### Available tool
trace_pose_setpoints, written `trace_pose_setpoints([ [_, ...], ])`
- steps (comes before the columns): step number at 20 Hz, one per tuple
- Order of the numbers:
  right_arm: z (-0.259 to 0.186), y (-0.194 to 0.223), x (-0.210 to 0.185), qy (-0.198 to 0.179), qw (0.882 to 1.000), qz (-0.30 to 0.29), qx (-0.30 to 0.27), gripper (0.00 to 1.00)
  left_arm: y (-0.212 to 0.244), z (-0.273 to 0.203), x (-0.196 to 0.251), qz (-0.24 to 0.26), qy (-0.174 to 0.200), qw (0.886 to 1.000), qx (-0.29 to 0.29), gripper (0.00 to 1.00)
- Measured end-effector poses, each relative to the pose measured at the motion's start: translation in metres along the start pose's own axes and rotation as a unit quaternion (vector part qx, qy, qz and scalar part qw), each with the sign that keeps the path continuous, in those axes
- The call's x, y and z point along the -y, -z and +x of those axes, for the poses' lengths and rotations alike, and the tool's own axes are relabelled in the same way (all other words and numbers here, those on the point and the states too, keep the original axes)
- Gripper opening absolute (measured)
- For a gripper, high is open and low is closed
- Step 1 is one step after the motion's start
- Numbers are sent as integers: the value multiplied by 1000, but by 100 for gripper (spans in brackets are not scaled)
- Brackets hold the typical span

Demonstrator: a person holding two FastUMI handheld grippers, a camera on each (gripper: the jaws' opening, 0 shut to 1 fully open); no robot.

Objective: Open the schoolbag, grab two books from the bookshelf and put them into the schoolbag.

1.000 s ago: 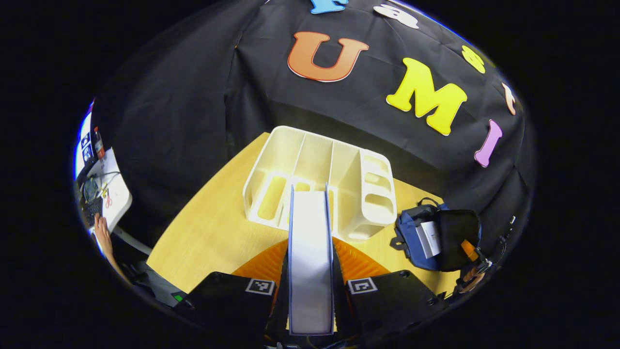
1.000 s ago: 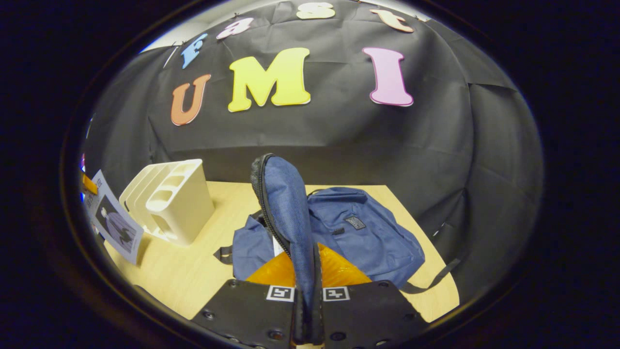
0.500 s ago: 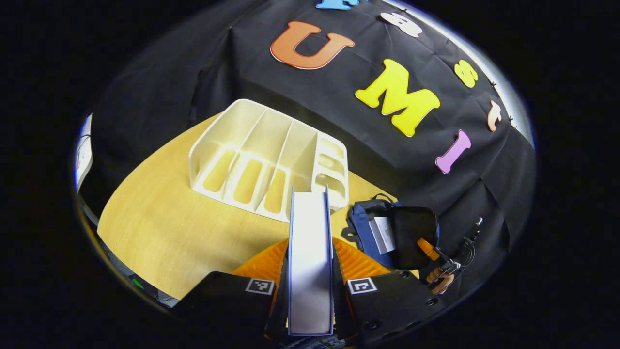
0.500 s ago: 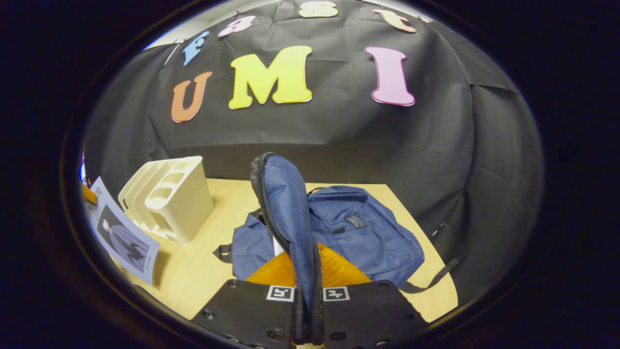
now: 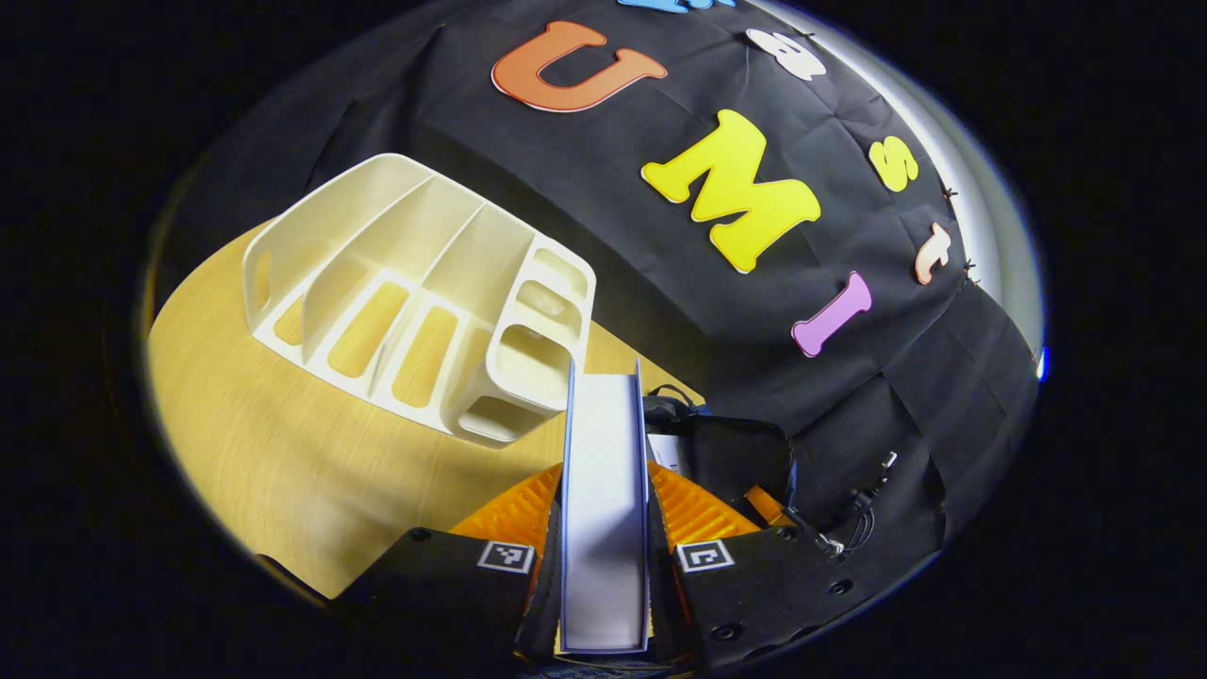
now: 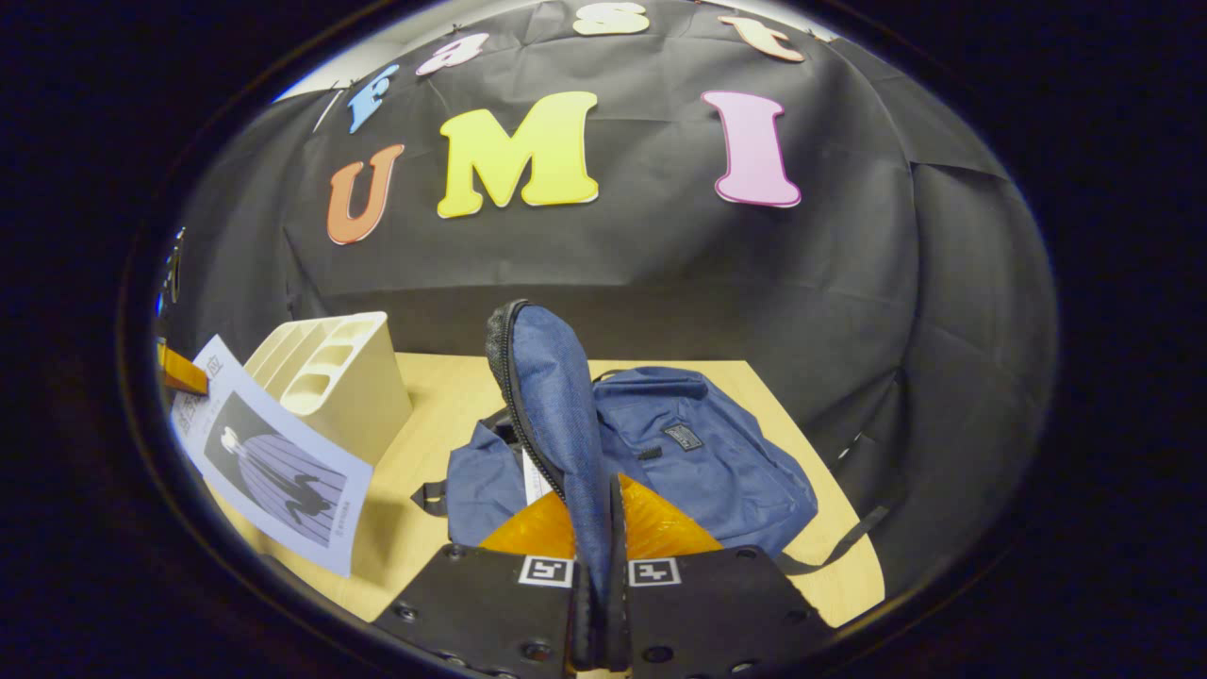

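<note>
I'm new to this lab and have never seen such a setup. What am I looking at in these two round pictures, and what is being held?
A person holds a two-finger gripper in each hand; a small camera rides on each, looking forward along its fingers. In the left gripper view, the left gripper clamps a book, seen edge-on, above a wooden table with a white bookshelf. In the right gripper view, the right gripper pinches the flap of a blue schoolbag, holding it open. The same book shows at the left, near the bag, which already holds something white, likely the first book.
</note>
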State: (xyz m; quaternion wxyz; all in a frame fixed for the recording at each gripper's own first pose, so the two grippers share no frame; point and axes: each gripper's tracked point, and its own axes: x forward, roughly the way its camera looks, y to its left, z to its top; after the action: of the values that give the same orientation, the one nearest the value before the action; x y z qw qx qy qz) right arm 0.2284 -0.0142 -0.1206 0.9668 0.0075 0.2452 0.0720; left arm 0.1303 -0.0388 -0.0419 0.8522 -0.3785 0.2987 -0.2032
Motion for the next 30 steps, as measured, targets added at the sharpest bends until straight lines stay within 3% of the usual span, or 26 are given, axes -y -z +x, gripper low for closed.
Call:
trace_pose_setpoints([
  [6, -4, -18, 19, -9, 1000, 10, 9, 7, 7, 52, 49, -19, 51, 999, 4, 41],
  [19, -13, -49, 42, -17, 999, 4, 40, 7, 47, 180, 102, -39, 59, 997, -39, 41],
  [23, -12, -48, 42, -22, 999, 2, 40, 10, 51, 208, 98, -43, 39, 998, -36, 41],
  [25, -13, -48, 39, -24, 999, -1, 42, 7, 50, 215, 84, -12, 4, 1000, -16, 41],
  [28, -12, -48, 32, -28, 999, -11, 46, 10, 49, 213, 81, 35, -14, 999, 21, 41],
  [30, -12, -50, 26, -32, 998, -16, 49, 6, 57, 212, 81, 56, -21, 997, 44, 41],
])
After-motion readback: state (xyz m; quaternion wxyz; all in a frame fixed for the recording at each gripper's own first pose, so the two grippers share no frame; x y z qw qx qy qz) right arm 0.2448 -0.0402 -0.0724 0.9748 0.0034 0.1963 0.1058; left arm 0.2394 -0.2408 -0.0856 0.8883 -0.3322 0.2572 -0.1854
